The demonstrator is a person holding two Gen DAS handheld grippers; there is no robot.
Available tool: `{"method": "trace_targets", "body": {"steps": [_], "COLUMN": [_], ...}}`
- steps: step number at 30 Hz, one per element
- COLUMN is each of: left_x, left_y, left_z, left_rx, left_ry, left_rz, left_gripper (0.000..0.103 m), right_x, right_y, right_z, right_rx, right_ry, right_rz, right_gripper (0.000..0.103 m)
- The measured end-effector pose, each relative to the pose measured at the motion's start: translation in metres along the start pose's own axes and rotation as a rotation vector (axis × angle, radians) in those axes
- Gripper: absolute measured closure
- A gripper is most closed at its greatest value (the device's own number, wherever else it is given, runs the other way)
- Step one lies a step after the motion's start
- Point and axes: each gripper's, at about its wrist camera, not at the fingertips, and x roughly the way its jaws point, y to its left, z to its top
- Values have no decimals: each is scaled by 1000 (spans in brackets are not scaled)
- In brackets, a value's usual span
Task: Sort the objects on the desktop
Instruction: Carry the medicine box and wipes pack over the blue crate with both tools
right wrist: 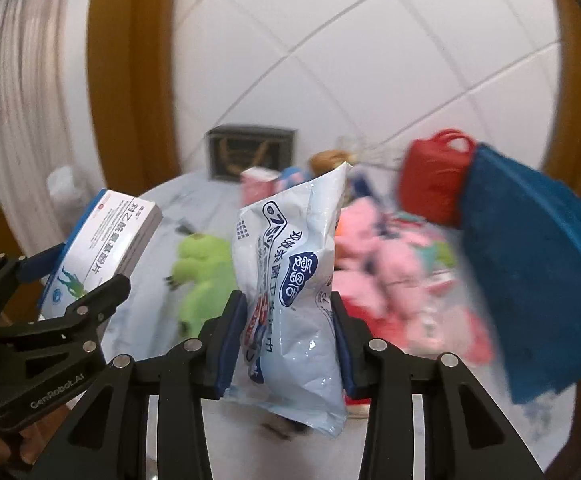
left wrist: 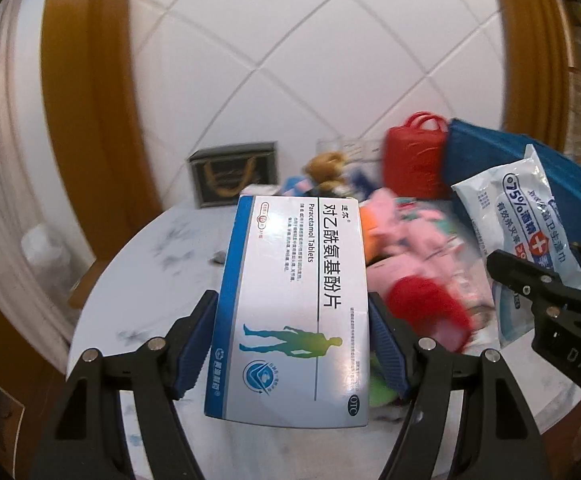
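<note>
My left gripper (left wrist: 292,320) is shut on a white and blue paracetamol tablet box (left wrist: 298,264), its blue pads pressing the box's two long sides. The box hangs above the table. My right gripper (right wrist: 286,304) is shut on a soft white-blue pack of alcohol wet wipes (right wrist: 290,240), which stands upright and crumpled between the pads. In the left wrist view the wipes pack (left wrist: 518,208) and the right gripper (left wrist: 546,260) show at the right. The box (right wrist: 110,228) in the left gripper (right wrist: 82,272) appears at the left of the right wrist view.
Below lies a round white marble table (left wrist: 150,280) with a pile of pink plush toys (right wrist: 370,248) and a green plush frog (right wrist: 202,272). A red bag (right wrist: 430,180) and a blue bag (right wrist: 538,272) stand at right. A dark framed box (right wrist: 250,148) sits against the tiled wall.
</note>
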Motion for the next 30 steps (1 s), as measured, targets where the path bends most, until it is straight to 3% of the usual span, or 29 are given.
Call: {"method": "trace_targets", "body": {"steps": [7, 15, 22, 30], "left_x": [-12, -24, -22, -5], "left_y": [-111, -190, -244, -293], "left_z": [29, 43, 72, 114], "left_rx": [17, 14, 74, 99], "left_ry": [-26, -58, -131, -195], "left_rz": [-23, -3, -44, -163], "left_gripper": [31, 31, 31, 31], "right_x": [-43, -67, -85, -97], "right_y": [-113, -215, -269, -324], "right_z": [-3, -7, -3, 15], "right_rx": [22, 29, 85, 132], "right_ry": [-65, -106, -169, -205], "right_rz": [-60, -64, -95, -250], "right_gripper": [64, 64, 64, 64]}}
